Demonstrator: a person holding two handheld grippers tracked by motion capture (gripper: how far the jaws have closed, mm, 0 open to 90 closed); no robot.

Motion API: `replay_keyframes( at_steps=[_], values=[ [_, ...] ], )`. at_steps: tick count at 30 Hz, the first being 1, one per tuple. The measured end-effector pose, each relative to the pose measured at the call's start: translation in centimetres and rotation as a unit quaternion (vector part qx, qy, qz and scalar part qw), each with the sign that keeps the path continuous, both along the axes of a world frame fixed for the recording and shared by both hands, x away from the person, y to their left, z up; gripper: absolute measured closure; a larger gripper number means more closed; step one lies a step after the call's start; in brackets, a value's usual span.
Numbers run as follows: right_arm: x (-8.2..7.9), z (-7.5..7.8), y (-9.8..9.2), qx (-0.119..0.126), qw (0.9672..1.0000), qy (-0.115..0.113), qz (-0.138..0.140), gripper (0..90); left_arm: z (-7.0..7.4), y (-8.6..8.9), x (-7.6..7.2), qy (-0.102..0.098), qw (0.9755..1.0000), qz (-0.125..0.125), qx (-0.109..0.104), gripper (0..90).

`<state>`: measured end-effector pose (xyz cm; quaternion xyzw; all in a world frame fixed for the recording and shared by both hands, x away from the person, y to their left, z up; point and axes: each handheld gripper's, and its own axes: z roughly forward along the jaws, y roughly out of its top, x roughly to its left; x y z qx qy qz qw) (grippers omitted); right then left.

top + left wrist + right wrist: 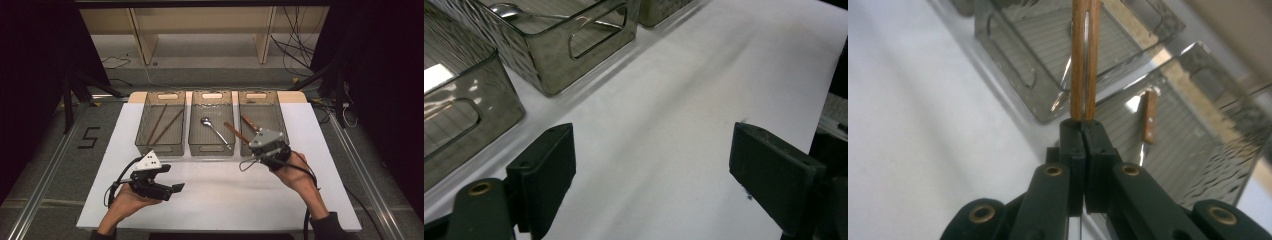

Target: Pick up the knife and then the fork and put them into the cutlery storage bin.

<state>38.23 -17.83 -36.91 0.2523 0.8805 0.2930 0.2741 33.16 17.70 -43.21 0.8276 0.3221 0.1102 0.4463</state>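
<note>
1. Wooden-handled knife [1084, 60] sits clamped between my right gripper [1083, 131] jaws, handle pointing away, above the near rim of the right bin [280, 125].
2. My left gripper [651, 165] hangs wide apart, with nothing between its jaws, over the white table [210, 195].
3. One spoon [214, 129] lies in the middle bin [196, 125].
</note>
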Motion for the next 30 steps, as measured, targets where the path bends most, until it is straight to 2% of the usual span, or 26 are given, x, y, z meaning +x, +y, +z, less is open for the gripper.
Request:
replay_keyframes(
  at_steps=[1, 4, 8, 14, 20, 23, 27, 30],
  values=[
    [0.6, 0.4, -0.3, 0.014, 0.9998, 0.012, -0.007, 89.4, -0.3, 0.0, -0.1, -0.007, 1.0000, 0.005, -0.003, 18.0],
    [2.4, 1.4, -1.1, 0.046, 0.9976, 0.048, -0.023, 89.4, -0.9, 0.2, -0.3, -0.009, 0.9998, 0.010, -0.016, 17.3],
    [4.7, 2.3, -1.9, 0.079, 0.9922, 0.084, -0.046, 89.4, -1.5, 0.4, -0.6, -0.019, 0.9993, 0.017, -0.028, 17.3],
    [7.9, 2.4, -2.4, 0.084, 0.9874, 0.109, -0.077, 89.4, -2.2, 0.6, -0.9, -0.033, 0.9986, 0.029, -0.027, 17.3],
    [11.1, 2.0, -2.9, 0.077, 0.9837, 0.120, -0.110, 89.4, -2.7, 1.0, -1.1, -0.032, 0.9986, 0.037, -0.020, 17.3],
    [12.1, 1.9, -3.1, 0.076, 0.9823, 0.120, -0.122, 89.3, -2.6, 1.2, -1.2, -0.034, 0.9979, 0.041, -0.037, 17.3],
    [13.4, 1.3, -3.3, 0.067, 0.9814, 0.118, -0.136, 89.3, -2.6, 1.5, -1.3, -0.039, 0.9972, 0.046, -0.043, 17.3],
    [14.1, 0.5, -3.4, 0.059, 0.9791, 0.126, -0.149, 89.3, -2.8, 1.6, -1.2, -0.038, 0.9970, 0.050, -0.047, 17.2]
  ],
)
